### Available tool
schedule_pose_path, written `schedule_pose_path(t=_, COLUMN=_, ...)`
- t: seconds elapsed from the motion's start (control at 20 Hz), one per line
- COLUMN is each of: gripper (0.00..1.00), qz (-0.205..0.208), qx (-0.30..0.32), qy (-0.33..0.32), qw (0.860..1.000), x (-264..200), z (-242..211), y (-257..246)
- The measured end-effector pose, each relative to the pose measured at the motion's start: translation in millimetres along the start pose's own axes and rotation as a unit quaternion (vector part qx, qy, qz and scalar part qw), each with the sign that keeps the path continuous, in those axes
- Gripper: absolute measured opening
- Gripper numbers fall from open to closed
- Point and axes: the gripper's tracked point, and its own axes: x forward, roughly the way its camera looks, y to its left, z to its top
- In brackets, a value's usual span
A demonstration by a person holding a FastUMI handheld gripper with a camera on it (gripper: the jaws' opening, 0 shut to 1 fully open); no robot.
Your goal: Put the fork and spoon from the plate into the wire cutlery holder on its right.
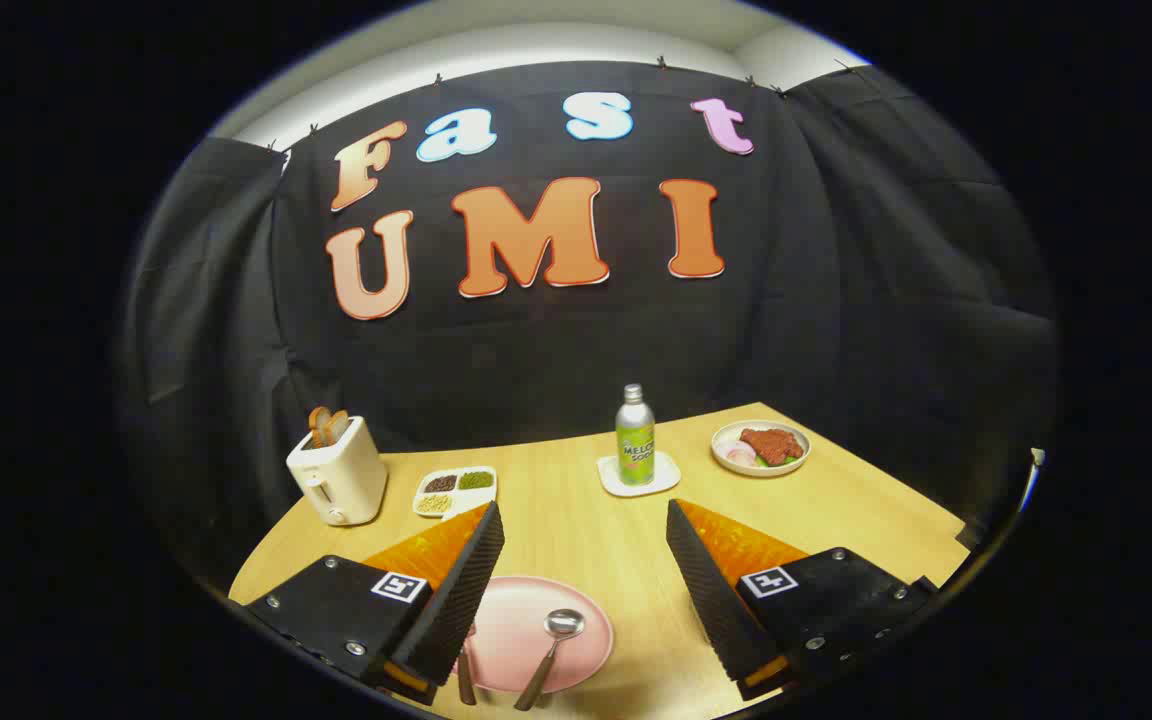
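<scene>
The gripper [584, 525] has its fingers [456, 600] spread wide apart — nothing is between them and they touch nothing. They hang above the wooden counter [576, 530], over the near part of it.

The pink plate [526, 630] serves as the landmark. It lies on the counter below the gap between the fingers, closer to the left one, which covers the plate's left rim. On the plate rests the spoon [551, 645], bowl pointing away toward the far wall, handle running off the plate's near edge. At the plate's left side a second metal handle, likely the fork [466, 675], shows just under the left finger; its head is hidden.

Beyond the plate, toward the far edge of the counter, stands a green soda bottle [635, 438] on a white coaster [638, 476]. Far right of the plate is a bowl of food [761, 448]. Far left of the plate sit a divided white dish [455, 490] with grains and a cream toaster [338, 470] holding bread.
</scene>
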Motion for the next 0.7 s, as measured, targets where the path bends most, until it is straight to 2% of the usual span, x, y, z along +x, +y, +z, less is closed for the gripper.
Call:
schedule_pose_path(t=0.1, gripper=0.98, qz=0.01, qx=0.001, qy=0.0, qw=1.0, x=-3, z=4, y=7)
schedule_pose_path(t=0.2, gripper=0.98, qz=-0.002, qx=-0.008, qy=-0.013, qw=1.0, x=-2, z=10, y=4)
schedule_pose_path(t=0.7, gripper=0.98, qz=-0.014, qx=-0.013, qy=0.002, qw=1.0, x=0, z=0, y=5)
